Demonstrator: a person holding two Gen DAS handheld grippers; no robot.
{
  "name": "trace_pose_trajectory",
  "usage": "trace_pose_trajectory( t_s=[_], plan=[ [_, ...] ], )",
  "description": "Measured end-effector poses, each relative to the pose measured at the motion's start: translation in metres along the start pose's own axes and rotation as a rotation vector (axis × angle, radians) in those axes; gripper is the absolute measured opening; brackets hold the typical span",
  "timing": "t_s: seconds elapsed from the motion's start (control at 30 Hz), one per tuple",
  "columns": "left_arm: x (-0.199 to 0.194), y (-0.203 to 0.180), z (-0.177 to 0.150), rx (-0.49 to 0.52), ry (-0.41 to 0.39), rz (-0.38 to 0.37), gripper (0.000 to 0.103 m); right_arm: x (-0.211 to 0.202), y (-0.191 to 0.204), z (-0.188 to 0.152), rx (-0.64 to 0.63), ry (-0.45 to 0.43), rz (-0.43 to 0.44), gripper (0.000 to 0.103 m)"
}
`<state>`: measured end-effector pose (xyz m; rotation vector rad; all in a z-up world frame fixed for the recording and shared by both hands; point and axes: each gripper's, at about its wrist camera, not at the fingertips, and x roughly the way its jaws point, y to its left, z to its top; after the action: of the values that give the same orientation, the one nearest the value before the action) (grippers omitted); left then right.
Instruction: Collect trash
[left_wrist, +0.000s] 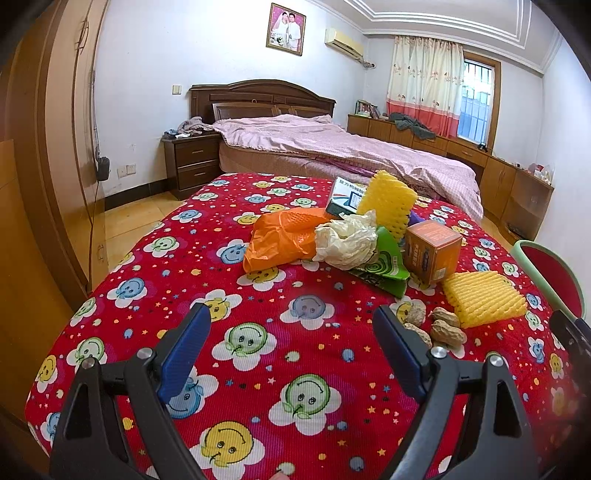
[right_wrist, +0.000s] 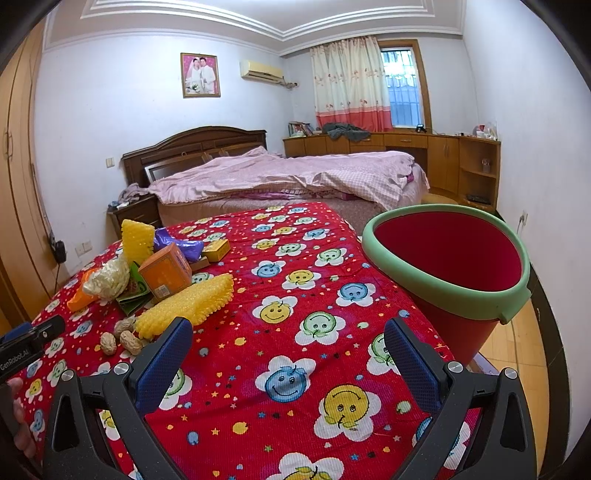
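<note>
Left wrist: left gripper (left_wrist: 291, 325) spread wide, holding nothing; ahead, crinkled paper (left_wrist: 347, 240), orange bag (left_wrist: 280, 240), cardboard box (left_wrist: 432, 253), ribbed foam net (left_wrist: 484, 299), rough peanuts (left_wrist: 439, 325) just right.
Right wrist: right gripper (right_wrist: 288, 339) wide, holding nothing; smooth round bin (right_wrist: 454, 273) ahead-right at the cloth (right_wrist: 295, 277) edge; open cloth between.

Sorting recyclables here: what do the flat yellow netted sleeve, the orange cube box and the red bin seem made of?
Flat yellow netted sleeve: looks like soft foam mesh, given its matte, open lattice. Orange cube box: likely printed cardboard, with sharp folded edges. Red bin with green rim: apparently smooth moulded plastic with a slight sheen.
</note>
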<state>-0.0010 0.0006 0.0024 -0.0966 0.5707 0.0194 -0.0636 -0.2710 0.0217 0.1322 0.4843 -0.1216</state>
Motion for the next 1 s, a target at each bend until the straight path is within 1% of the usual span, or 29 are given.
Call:
trace_pose_trajectory(
  t_s=[0.63, 0.83, 1.0],
  plan=[
    [-0.001, 0.001, -0.002, -0.002, 0.0, -0.001, 0.089, 0.001, -0.001, 0.0, 0.004, 0.005, 0.0, 0.103],
    [0.0, 0.004, 0.001, -0.01, 0.019, -0.011, 0.089, 0.002, -0.002, 0.004, -0.002, 0.02, -0.002, 0.103],
    [0.007, 0.005, 0.013, -0.027, 0.059, -0.045, 0.089, -0.003, 0.001, 0.018, -0.022, 0.013, -0.004, 0.103]
  ],
)
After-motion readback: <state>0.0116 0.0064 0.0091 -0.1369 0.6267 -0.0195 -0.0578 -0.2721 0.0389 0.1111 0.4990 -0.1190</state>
